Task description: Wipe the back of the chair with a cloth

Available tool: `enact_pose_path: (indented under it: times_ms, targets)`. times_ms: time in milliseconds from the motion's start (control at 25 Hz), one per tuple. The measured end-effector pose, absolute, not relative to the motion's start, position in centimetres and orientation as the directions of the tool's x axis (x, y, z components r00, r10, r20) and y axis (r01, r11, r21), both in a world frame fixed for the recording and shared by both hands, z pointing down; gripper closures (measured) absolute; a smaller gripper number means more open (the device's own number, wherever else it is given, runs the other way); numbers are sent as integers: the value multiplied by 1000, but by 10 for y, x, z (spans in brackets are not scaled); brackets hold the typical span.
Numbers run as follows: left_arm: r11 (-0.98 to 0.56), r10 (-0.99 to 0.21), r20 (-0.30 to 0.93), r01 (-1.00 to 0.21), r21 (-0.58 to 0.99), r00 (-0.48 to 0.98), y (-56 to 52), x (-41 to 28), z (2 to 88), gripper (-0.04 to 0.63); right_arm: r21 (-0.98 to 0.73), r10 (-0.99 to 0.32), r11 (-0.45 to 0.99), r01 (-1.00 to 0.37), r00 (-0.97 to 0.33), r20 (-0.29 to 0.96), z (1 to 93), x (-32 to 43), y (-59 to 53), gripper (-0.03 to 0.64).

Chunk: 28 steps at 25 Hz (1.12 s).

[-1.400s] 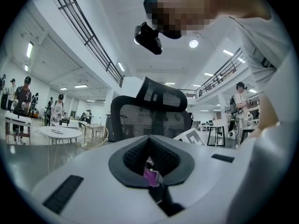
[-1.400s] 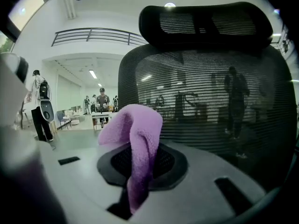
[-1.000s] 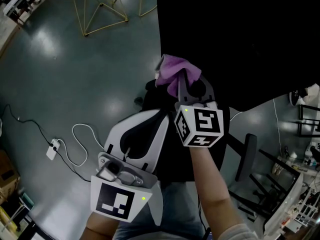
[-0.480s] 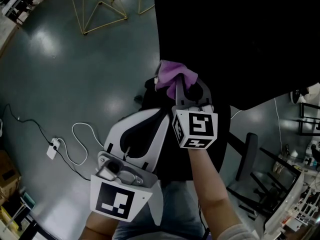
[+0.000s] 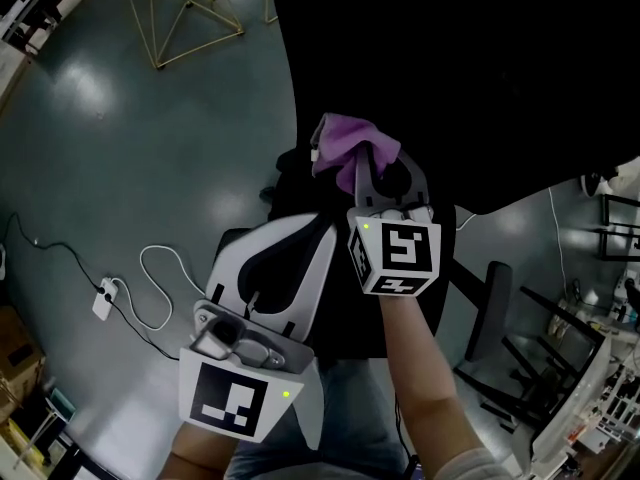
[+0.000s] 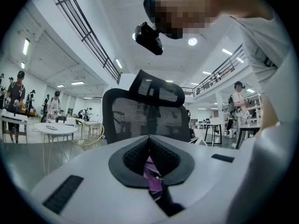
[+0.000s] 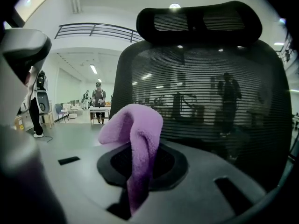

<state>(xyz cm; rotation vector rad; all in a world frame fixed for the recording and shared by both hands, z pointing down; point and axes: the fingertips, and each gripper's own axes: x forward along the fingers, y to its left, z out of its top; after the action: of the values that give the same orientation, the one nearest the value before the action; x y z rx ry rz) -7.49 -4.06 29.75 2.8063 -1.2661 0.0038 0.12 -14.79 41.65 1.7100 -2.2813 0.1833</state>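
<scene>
The black mesh chair back (image 7: 210, 101) with its headrest (image 7: 201, 22) fills the right gripper view; in the head view it is the big dark mass (image 5: 450, 78) at upper right. A purple cloth (image 5: 348, 144) bunches at the chair's edge. My right gripper (image 5: 368, 173) is shut on the cloth (image 7: 138, 139), which droops over its pads. My left gripper (image 5: 322, 228) hangs lower left, apart from the chair (image 6: 128, 118), jaws shut (image 6: 150, 148). A purple sliver shows in the slit between its pads; I cannot tell whether it is held.
Gold wire table legs (image 5: 185, 18) stand on the grey floor at the far left. A white power strip with its cable (image 5: 105, 298) lies left of me. Another black chair (image 5: 490, 318) and desks (image 5: 600, 388) crowd the right. People stand in the background (image 6: 16, 90).
The chair back's edge has drifted a little left in the head view. My right gripper and the cloth stay about where they were; the left gripper has not moved.
</scene>
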Motion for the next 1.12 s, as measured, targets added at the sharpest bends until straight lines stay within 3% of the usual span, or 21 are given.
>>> enact_pose_path:
  times_ms: [880, 1120]
  targets:
    - [-754, -654, 33, -655, 52, 756, -34, 7, 300, 583, 31, -943, 94, -995, -79, 324, 425, 125, -131, 566]
    - [-772, -632, 39, -633, 55, 774, -33, 28, 305, 583, 81, -941, 110, -991, -78, 330, 429, 139, -128, 566]
